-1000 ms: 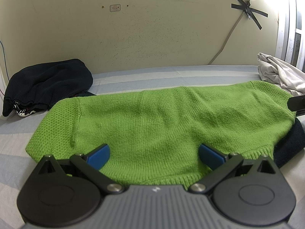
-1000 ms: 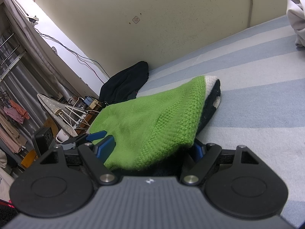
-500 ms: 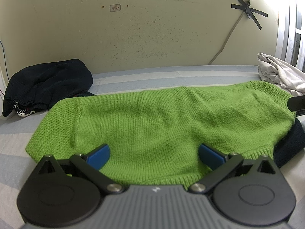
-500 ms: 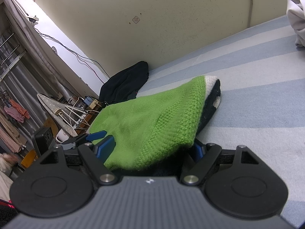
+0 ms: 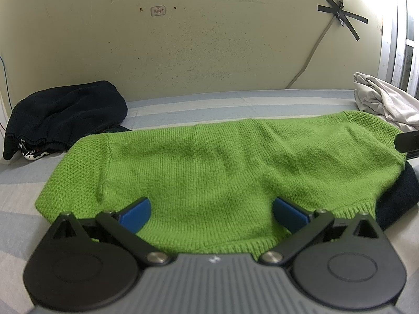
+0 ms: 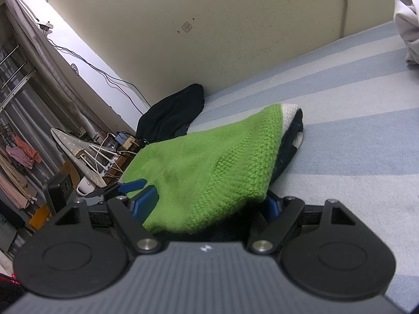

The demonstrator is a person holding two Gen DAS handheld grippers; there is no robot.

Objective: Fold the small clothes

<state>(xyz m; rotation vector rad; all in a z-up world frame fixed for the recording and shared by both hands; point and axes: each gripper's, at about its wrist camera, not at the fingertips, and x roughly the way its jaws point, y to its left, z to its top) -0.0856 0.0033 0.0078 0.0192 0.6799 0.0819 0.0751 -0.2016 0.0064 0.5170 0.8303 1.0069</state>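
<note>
The green knitted sweater (image 5: 209, 167) lies spread across the striped bed (image 5: 183, 104), and it serves as the landmark here. Beneath its right end a dark garment (image 5: 398, 198) sticks out; the right wrist view shows that same layer with a white stripe at the sweater's far corner.

The left claw (image 5: 211, 210) sits at the sweater's near hem, its 2 blue pads wide apart and resting on top of the knit without pinching it, so it is open. The right claw (image 6: 209, 204) is at the sweater's right end, also spread wide: the green edge and the dark layer under it lie between its pads. Its left pad (image 6: 145, 202) is clear to see beside the knit, while the right one is mostly hidden by the cloth, and nothing looks squeezed.

Beyond the sweater's left end, against the wall, a black bundle of clothing (image 5: 65, 115) sits on the bed. Past the sweater's right end lies a crumpled pale cloth (image 5: 379, 99).
</note>
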